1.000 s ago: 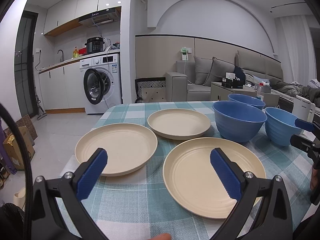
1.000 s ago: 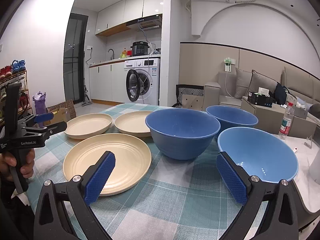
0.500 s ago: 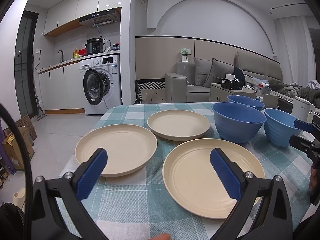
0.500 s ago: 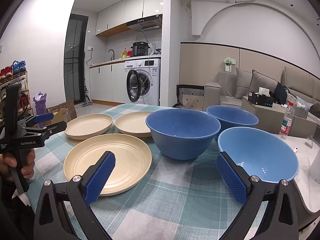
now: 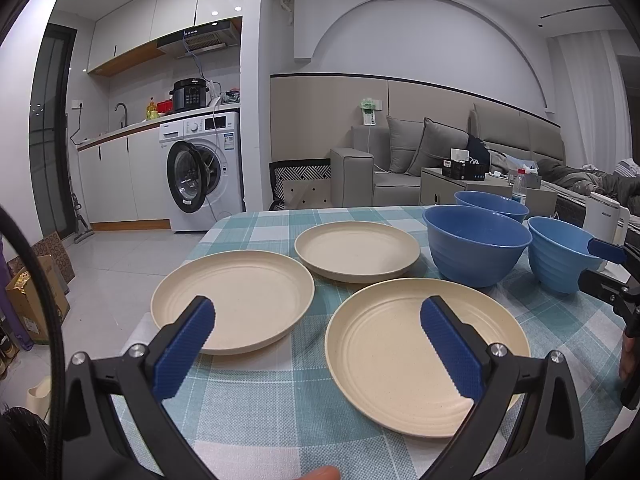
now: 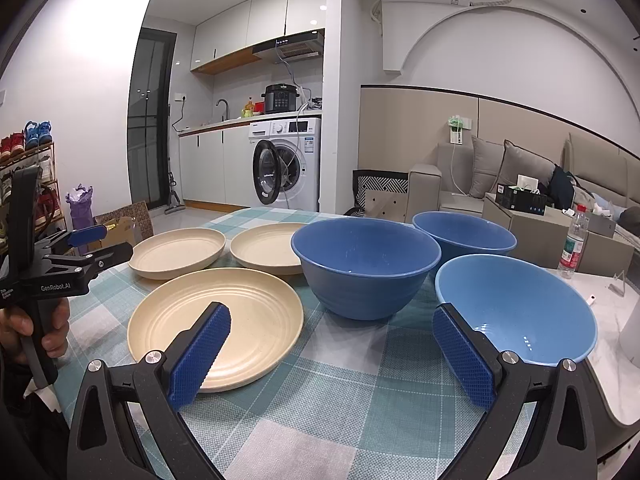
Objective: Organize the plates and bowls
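Three cream plates lie on the checked tablecloth: a near plate [image 5: 416,356] [image 6: 224,316], a left plate [image 5: 236,296] [image 6: 176,252] and a far plate [image 5: 356,248] [image 6: 268,246]. Three blue bowls stand to the right: a dark one [image 5: 476,244] [image 6: 364,264], a second dark one behind [image 5: 492,204] [image 6: 464,236], a lighter one nearest [image 5: 560,252] [image 6: 516,312]. My left gripper [image 5: 316,332] is open and empty, above the table's near edge before the plates. My right gripper [image 6: 332,340] is open and empty, between the near plate and the light bowl.
The table [image 5: 280,404] has a white marble edge at right [image 6: 616,308] with a water bottle [image 6: 572,244] and a white kettle [image 5: 604,216]. A washing machine [image 5: 204,172] and a sofa [image 5: 404,168] stand behind.
Both views have shifted only slightly; the plates and bowls stay in place. Both grippers remain open.
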